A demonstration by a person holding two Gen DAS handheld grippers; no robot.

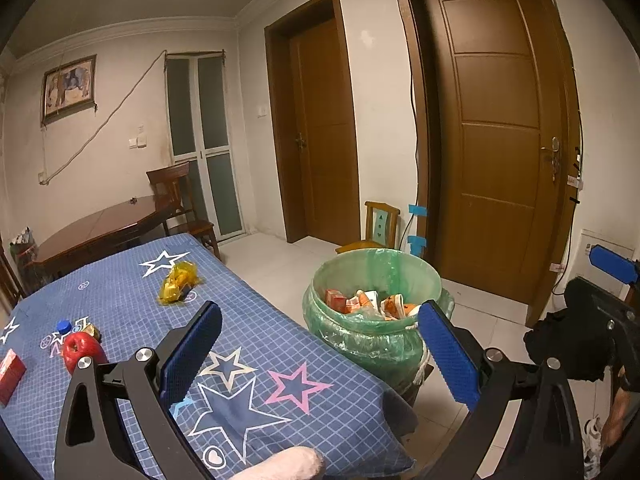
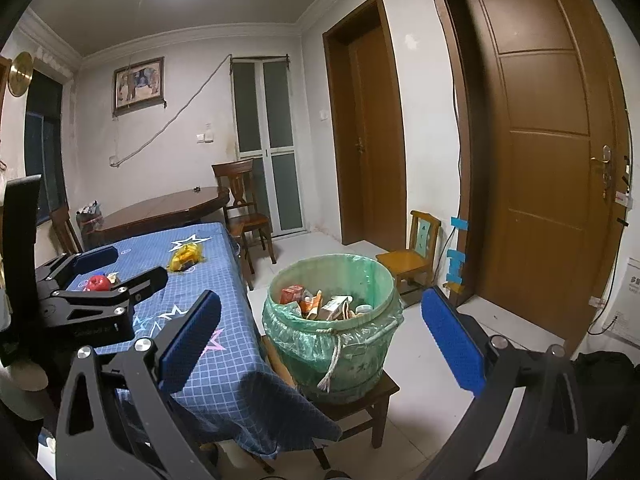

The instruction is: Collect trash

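Observation:
A bin lined with a green bag (image 1: 376,320) (image 2: 332,320) stands on a low stool right of the table and holds cartons and wrappers. A crumpled yellow plastic wrapper (image 1: 178,281) (image 2: 185,258) lies on the blue star tablecloth (image 1: 260,360) (image 2: 224,344), far side. My left gripper (image 1: 320,356) is open and empty, held over the table's near right corner; it also shows in the right wrist view (image 2: 120,268). My right gripper (image 2: 320,344) is open and empty, in front of the bin.
A red apple (image 1: 82,350) (image 2: 97,283), a blue-capped bottle (image 1: 64,326) and a red box (image 1: 10,374) sit on the table's left part. A small wooden chair (image 2: 416,256) stands behind the bin. A round wooden table (image 2: 160,210) and chair stand beyond.

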